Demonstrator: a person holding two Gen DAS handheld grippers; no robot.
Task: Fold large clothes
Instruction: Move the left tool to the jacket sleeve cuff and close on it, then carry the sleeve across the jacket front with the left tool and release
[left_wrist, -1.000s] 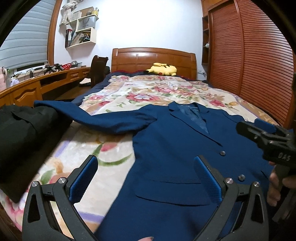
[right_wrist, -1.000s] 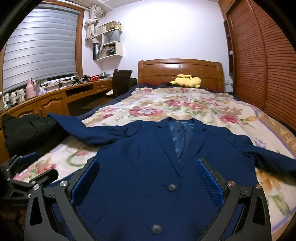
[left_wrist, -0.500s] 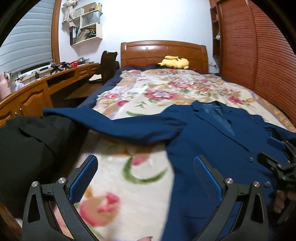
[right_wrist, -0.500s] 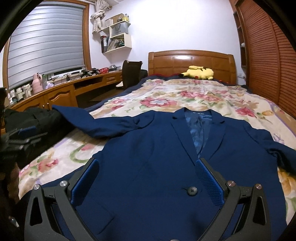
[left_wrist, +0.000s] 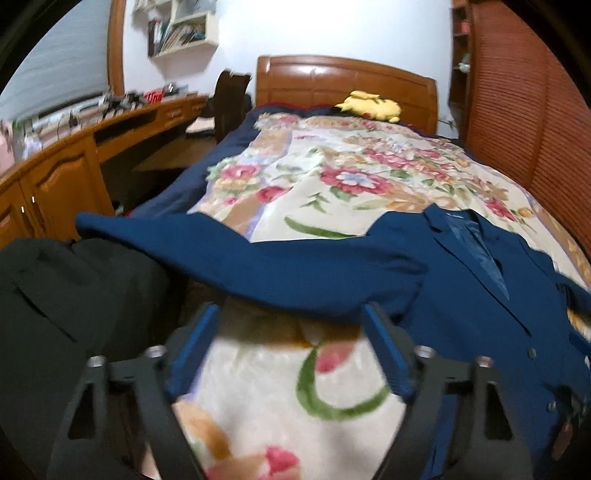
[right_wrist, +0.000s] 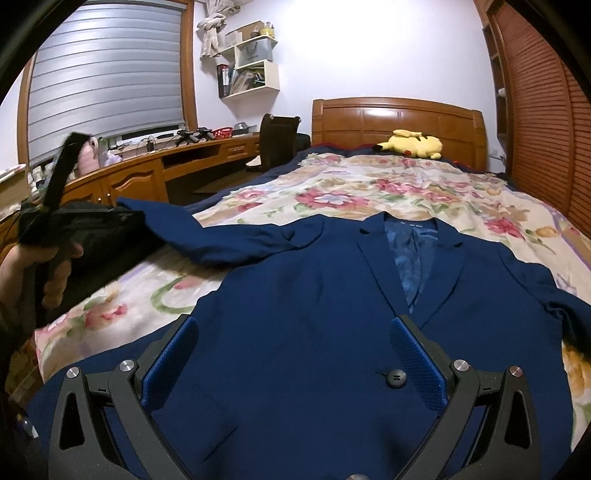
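A dark blue suit jacket (right_wrist: 314, 291) lies face up on the floral bedspread (left_wrist: 332, 177), buttoned, collar towards the headboard. Its left sleeve (left_wrist: 280, 258) stretches out sideways to the bed's edge. My left gripper (left_wrist: 290, 314) hovers at the near edge of that sleeve. Its jaws are closing, the pads are apart, and nothing is pinched between them. My right gripper (right_wrist: 293, 328) stands open just above the jacket's front, near a black button (right_wrist: 395, 378). In the right wrist view a hand (right_wrist: 22, 266) holds the left gripper's handle at the far left.
A black garment (left_wrist: 55, 314) is heaped at the bed's left edge under the sleeve end. A yellow plush toy (right_wrist: 413, 142) rests by the wooden headboard (right_wrist: 399, 118). A wooden desk (right_wrist: 147, 173) and chair (right_wrist: 277, 140) stand left; slatted wardrobe doors (right_wrist: 546, 129) line the right.
My left gripper has swung left from over the jacket's body to the outstretched sleeve, and its jaws have narrowed. The right gripper has shifted only slightly over the jacket front.
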